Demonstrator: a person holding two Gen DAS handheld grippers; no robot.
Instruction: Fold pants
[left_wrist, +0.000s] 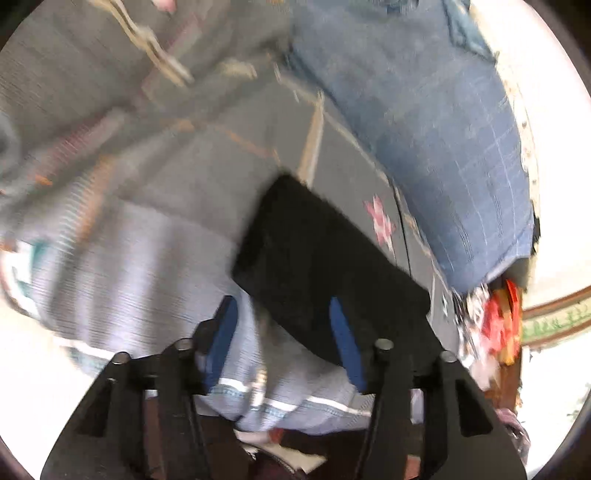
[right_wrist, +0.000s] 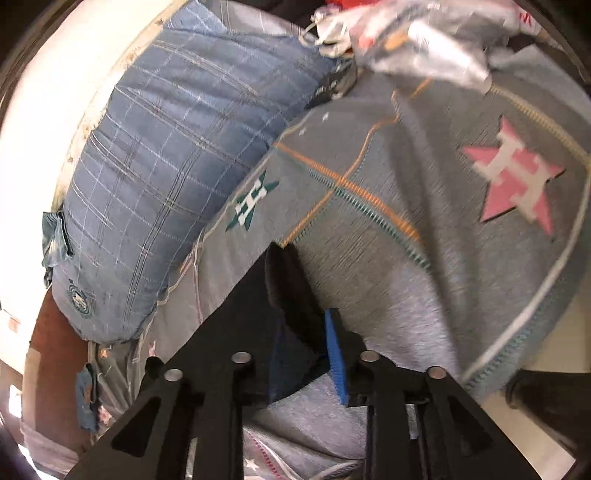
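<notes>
The pants are black fabric. In the left wrist view a flat folded black piece (left_wrist: 317, 266) lies over the grey patterned blanket (left_wrist: 155, 177), just ahead of my left gripper (left_wrist: 284, 332), whose blue-padded jaws stand wide apart with the right pad against the fabric. In the right wrist view my right gripper (right_wrist: 306, 343) is shut on a bunched strip of the black pants (right_wrist: 291, 291), which rises between the blue pads. The view is motion-blurred.
A blue plaid pillow (right_wrist: 166, 155) lies beside the blanket (right_wrist: 406, 177) and also shows in the left wrist view (left_wrist: 436, 122). Crumpled plastic and clutter (right_wrist: 417, 33) sit at the far end. Red clutter (left_wrist: 498, 325) sits by the pillow's end.
</notes>
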